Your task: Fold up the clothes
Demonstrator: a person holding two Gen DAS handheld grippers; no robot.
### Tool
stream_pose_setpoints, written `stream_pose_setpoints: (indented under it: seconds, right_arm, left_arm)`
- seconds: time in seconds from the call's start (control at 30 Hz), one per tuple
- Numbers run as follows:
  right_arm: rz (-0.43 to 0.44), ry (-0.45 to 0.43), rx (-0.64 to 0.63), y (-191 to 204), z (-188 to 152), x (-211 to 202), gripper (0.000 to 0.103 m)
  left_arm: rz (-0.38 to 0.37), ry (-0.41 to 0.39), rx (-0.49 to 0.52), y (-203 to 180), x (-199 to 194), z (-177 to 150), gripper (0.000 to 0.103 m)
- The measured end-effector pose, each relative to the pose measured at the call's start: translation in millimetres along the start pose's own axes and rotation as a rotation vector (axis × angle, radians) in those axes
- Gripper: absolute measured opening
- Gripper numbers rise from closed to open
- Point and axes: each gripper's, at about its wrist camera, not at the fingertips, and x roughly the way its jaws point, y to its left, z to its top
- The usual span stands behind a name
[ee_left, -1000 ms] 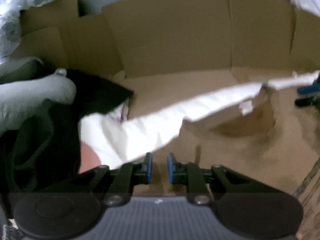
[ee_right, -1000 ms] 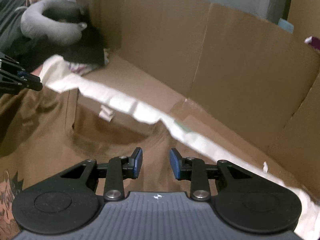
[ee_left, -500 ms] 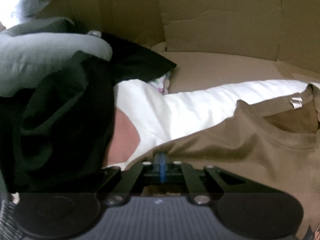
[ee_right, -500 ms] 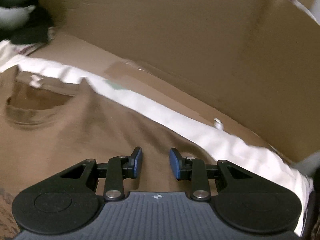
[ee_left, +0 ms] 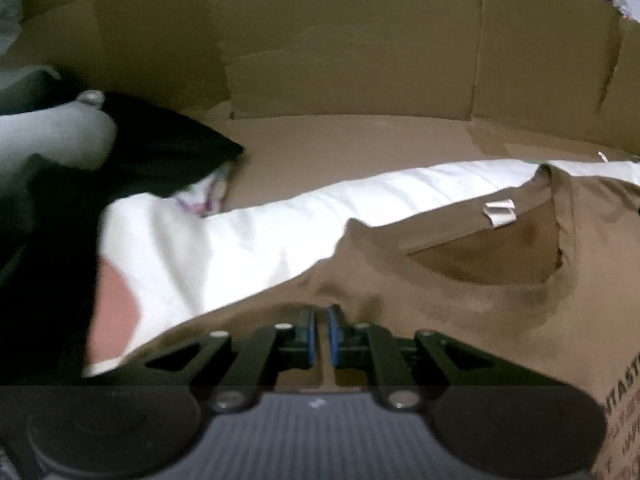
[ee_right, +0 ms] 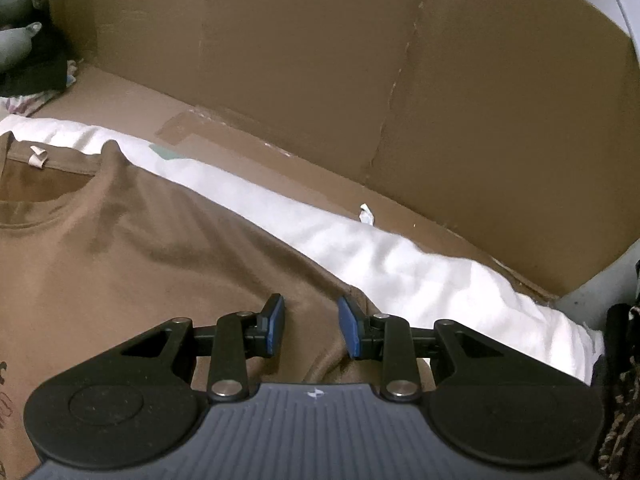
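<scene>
Loosened since earlier, left tool [ee_left: 322, 334] barely gapes over brown shirt [ee_left: 460, 300]; right tool [ee_right: 311, 330] wide.

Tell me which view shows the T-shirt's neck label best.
The left wrist view: the white neck label sits large inside the collar of the brown T-shirt. The right wrist view shows the same label small, at its left edge.

The brown cotton-like T-shirt [ee_right: 132, 264] looks soft and matt. Beneath lies smooth white cloth bedding [ee_right: 400, 256]; the tan cardboard walls [ee_right: 304, 48] look dull, creased.
</scene>
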Motion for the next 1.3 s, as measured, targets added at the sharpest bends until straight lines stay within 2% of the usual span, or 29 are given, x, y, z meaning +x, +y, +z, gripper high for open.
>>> stream_pose_setpoints:
  seconds: [0.2,0.4,0.5,0.57,0.7,0.8,0.9,0.97,1.03,1.2,1.3]
  right_arm:
    - [0.007,-0.026,0.057,-9,4,4,0.041]
    - [0.022,-0.07,0.13,-29,15,-19,0.041]
    - [-0.01,-0.072,0.111,-42,9,-43,0.041]
    - [-0.039,-0.062,0.103,-52,0,-60,0.041]
    - [-0.064,-0.058,0.155,-72,-22,-94,0.041]
    - [-0.07,-0.052,0.165,-80,-41,-118,0.041]
    - [-0.066,-0.049,0.167,-83,-57,-138,0.042]
    - [-0.059,-0.048,0.169,-84,-65,-149,0.042]
    - [-0.056,-0.049,0.188,-88,-73,-158,0.042]
    - [-0.041,-0.058,0.242,-99,-92,-167,0.042]
    - [-0.018,-0.069,0.331,-110,-100,-163,0.043]
  left_arm:
    - [0.012,0.002,-0.047,-4,24,17,0.006]
    - [0.046,-0.003,-0.057,-8,15,31,0.006]
    - [0.053,-0.015,-0.084,-7,1,32,0.019]
    - [0.06,-0.003,-0.078,-14,-10,30,0.034]
    - [0.066,0.015,-0.055,-28,-33,26,0.035]
    - [0.07,0.009,-0.018,-44,-52,22,0.041]
    - [0.043,-0.004,-0.025,-58,-75,23,0.043]
    - [0.034,-0.021,-0.033,-65,-92,24,0.051]
    - [0.023,-0.035,-0.024,-73,-107,22,0.053]
    - [0.018,-0.056,-0.002,-89,-140,15,0.053]
    - [0.016,-0.089,0.046,-99,-157,4,0.056]
